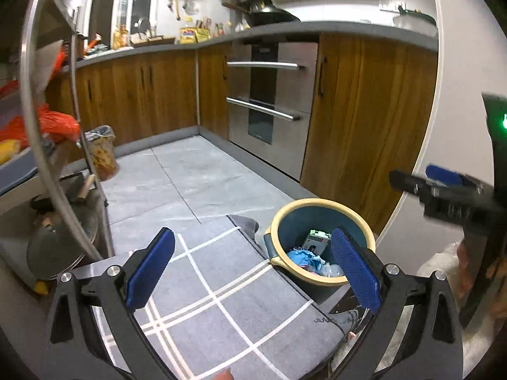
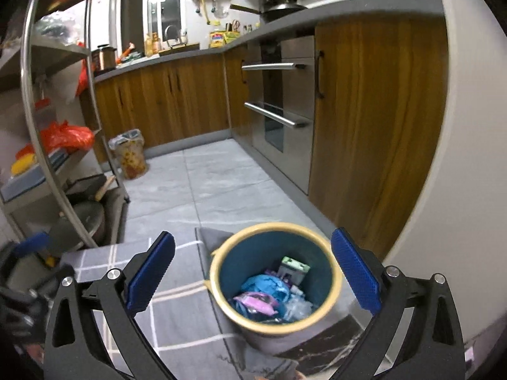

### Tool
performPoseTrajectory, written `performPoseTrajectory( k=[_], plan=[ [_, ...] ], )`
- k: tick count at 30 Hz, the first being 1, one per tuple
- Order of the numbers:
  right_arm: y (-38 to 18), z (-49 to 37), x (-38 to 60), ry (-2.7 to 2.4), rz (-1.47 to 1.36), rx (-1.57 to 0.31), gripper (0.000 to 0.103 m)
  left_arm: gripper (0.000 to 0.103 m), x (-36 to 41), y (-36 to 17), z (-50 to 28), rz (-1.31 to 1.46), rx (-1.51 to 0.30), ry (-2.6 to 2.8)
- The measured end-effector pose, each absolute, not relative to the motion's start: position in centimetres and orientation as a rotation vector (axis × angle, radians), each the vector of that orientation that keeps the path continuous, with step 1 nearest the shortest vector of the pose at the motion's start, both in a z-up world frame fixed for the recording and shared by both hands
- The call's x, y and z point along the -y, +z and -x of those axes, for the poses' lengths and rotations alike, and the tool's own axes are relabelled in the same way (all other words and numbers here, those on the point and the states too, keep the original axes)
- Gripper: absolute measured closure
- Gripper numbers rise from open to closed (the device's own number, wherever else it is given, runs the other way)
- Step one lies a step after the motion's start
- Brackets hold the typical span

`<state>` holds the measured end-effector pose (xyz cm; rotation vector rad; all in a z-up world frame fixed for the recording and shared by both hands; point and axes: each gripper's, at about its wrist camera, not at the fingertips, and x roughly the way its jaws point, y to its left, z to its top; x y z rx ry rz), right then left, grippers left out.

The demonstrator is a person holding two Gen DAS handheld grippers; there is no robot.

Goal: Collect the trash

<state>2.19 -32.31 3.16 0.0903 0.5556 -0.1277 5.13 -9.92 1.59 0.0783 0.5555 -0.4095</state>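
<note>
One blue bin (image 2: 275,281), cream rim; crumpled wrappers (image 2: 264,288), small box (image 2: 294,267) inside.

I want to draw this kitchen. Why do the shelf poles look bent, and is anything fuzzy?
Left wrist view: the fisheye lens bends the shelf pole into an arc; the other gripper at the right edge is smeared. Right wrist view: the pole bends too; the bin rim looks soft, and the corners go black.

Empty left tool (image 1: 253,272) above trash bin (image 1: 320,204)

One bin (image 2: 275,277) — two oven handles (image 2: 272,66), one mat (image 1: 221,300).
</note>
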Motion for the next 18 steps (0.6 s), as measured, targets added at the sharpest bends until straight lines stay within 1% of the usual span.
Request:
performPoseTrajectory(
  k=[5, 13, 18],
  plan=[
    [3.3, 0.0, 30.3, -0.133, -0.015, -0.472, 0.005, 0.006, 10.0, 1.9, -4.5, -0.073, -0.521, -0.373],
    [3.1, -0.2, 30.7, -0.164, -0.050, -0.496, 0.005, 0.005, 9.6, 1.9, -4.9, -0.015, -0.542, -0.354],
    [3.0, -0.2, 30.7, -0.160, -0.045, -0.501, 0.005, 0.005, 9.7, 2.0, -4.6, -0.044, -0.520, -0.329]
  ],
)
